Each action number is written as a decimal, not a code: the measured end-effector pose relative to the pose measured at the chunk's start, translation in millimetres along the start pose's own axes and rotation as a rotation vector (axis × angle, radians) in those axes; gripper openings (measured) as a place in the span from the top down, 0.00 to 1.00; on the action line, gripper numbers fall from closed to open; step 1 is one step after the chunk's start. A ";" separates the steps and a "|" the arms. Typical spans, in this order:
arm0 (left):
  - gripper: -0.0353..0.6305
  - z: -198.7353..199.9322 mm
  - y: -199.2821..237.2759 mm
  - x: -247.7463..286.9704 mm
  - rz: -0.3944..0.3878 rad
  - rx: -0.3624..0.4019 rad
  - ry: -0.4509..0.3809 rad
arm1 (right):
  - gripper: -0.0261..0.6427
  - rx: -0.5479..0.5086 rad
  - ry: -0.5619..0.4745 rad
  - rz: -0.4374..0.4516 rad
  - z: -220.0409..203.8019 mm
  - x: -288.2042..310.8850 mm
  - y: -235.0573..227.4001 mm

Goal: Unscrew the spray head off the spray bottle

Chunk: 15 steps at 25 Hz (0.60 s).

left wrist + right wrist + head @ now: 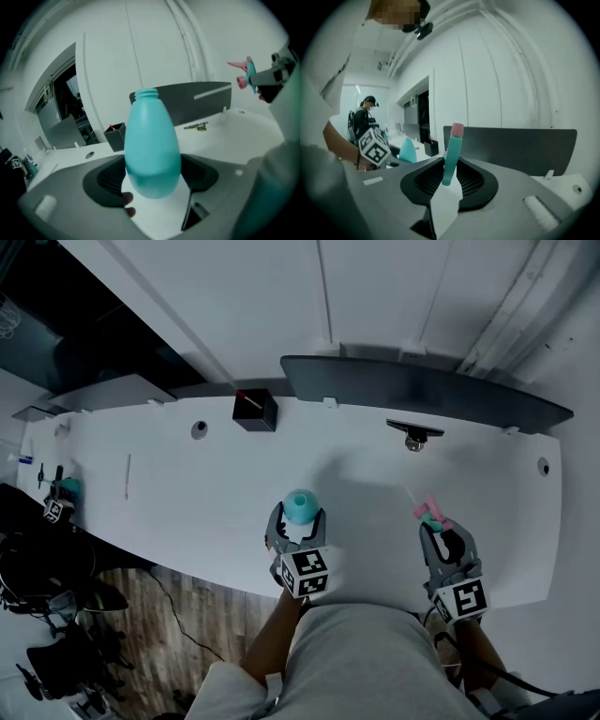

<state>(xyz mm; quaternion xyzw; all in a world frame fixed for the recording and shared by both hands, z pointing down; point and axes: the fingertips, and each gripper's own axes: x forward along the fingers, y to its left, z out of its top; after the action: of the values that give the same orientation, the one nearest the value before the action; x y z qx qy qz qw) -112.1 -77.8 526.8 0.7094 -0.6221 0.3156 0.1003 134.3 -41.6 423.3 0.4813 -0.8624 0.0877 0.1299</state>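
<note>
left gripper (299,522) grips the headless bottle (152,150), jaws wide; right gripper (442,529), right of the bottle and well apart, pinches the spray head (429,513).

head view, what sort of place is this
Most likely an office or lab workroom: a long white desk with cable holes, a wide dark monitor on a stand at its back edge, a black pen holder, and plain white wall panels behind.

Black box (254,411) near dark monitor (422,390) on white desk (187,493).
</note>
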 end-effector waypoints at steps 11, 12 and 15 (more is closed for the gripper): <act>0.40 24.8 -64.1 -34.0 -0.144 -0.118 -0.058 | 0.83 -0.034 -0.036 -0.028 -17.2 33.7 9.8; 0.40 25.2 -65.7 -38.8 -0.132 -0.119 -0.063 | 0.83 -0.028 -0.038 -0.014 -20.5 35.2 11.5; 0.40 20.7 -67.0 -52.0 -0.095 -0.123 -0.070 | 0.83 -0.004 -0.045 0.033 -29.0 42.0 23.7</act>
<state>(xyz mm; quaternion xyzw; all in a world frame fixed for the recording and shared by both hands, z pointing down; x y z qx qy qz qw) -43.5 -32.4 497.6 0.7413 -0.6090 0.2468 0.1367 97.1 -55.2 463.3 0.4685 -0.8731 0.0771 0.1102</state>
